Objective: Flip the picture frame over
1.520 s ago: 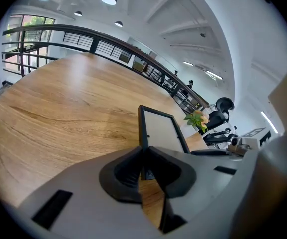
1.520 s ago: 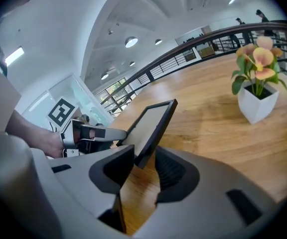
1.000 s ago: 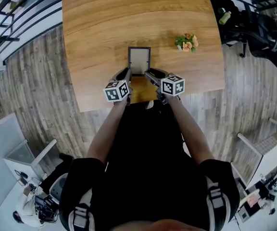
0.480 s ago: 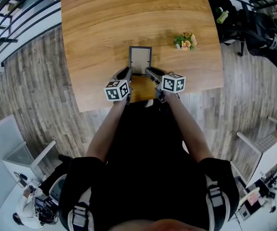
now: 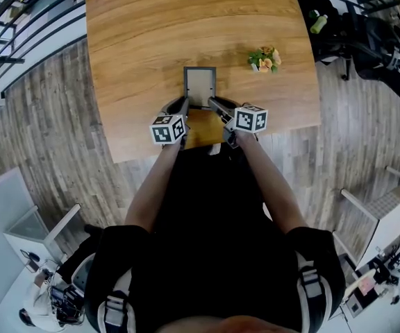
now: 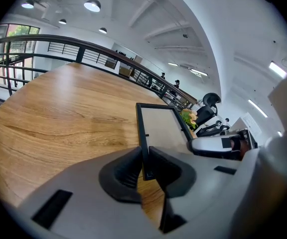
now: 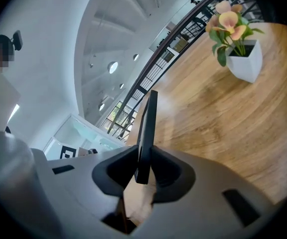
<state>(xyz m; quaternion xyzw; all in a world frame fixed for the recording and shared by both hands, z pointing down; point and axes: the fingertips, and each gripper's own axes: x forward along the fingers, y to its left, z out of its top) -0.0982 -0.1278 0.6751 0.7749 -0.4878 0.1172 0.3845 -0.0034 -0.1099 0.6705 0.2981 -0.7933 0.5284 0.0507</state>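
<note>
Now, picture frame: dark-rimmed with a pale panel facing up, in the near middle of the tabletop, its short near edge towards the person.
Frame contact with the wood: whether the near end is lifted cannot be told.
Left hand-held gripper: at the frame's near left corner; in the left gripper view its jaws stand narrow, and the pads clamp the dark rim between them.
Right hand-held gripper: at the frame's near right corner; its jaws have just been closing, and the right gripper view shows the frame edge-on with the pads pressed on either side of it.
Marker cubes: one on each hand-held gripper, left cube and right cube, both over the tabletop's near edge.
Tabletop: broad, warm wood with strong grain, mostly bare.
Flower pot: small white planter with orange blooms, right of the frame and apart from it.
Floor: grey-brown planks around the tabletop.
Railing: dark metal bars at the far left.
Room, right side: black chairs and a green bottle.
Ceiling: white, with round lights.
</note>
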